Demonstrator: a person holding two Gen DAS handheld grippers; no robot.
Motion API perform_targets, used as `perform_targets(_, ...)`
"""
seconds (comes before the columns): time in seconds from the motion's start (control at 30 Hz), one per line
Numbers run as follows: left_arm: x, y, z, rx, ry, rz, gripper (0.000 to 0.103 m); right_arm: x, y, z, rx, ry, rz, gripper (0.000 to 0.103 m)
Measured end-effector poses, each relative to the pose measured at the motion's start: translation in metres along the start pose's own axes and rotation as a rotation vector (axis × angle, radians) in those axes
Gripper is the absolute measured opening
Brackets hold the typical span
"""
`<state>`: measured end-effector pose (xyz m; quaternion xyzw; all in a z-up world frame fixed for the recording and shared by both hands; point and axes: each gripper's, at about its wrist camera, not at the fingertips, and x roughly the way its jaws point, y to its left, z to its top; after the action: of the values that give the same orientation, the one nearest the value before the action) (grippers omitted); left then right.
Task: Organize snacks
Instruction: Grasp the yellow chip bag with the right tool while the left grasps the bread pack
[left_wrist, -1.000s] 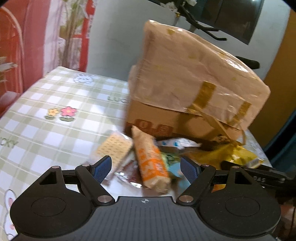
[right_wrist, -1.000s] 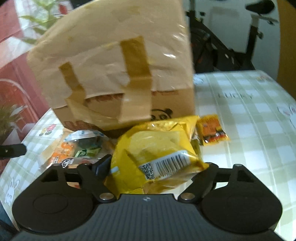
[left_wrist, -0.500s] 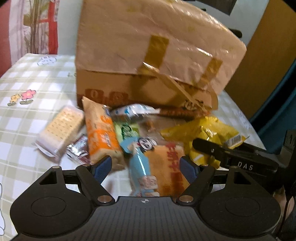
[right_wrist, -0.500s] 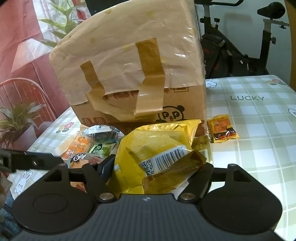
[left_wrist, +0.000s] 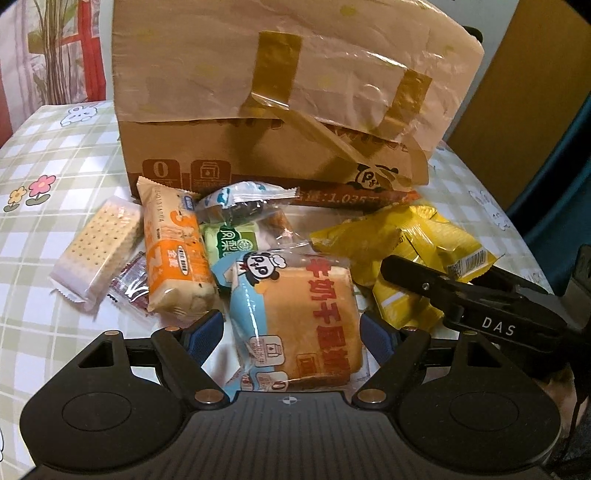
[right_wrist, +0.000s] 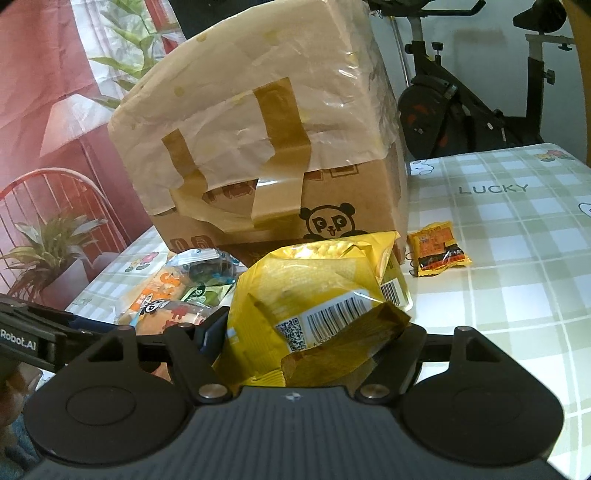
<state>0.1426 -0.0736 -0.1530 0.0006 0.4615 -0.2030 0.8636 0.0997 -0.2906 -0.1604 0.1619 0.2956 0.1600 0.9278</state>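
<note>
While the left gripper hangs low over the near edge of the table, its blue-padded fingers stand spread on either side of a bread packet printed with a panda chef and red characters; whether the pads touch the wrapper I cannot tell. Just left of that packet lies an orange snack pack, then a small red wrapper and a cracker sleeve farther left. A green-labelled packet and a clear blue-and-white wrapper sit behind, close against the foot of a taped cardboard box at the far side. To the right, the right gripper has a yellow crinkled bag between its fingers, barcode upward, apparently gripped near its lower seam. Beyond it, a small orange sachet lies alone on the checked cloth, just right of the box's corner.
</note>
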Motion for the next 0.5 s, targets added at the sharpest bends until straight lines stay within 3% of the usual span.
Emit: perform_targets(0.5, 0.028, -0.014, 0.002, 0.048, 0.066, 0.038, 0.084, -0.003, -0.011, -0.002, 0.059, -0.021, 0.042, 0.074)
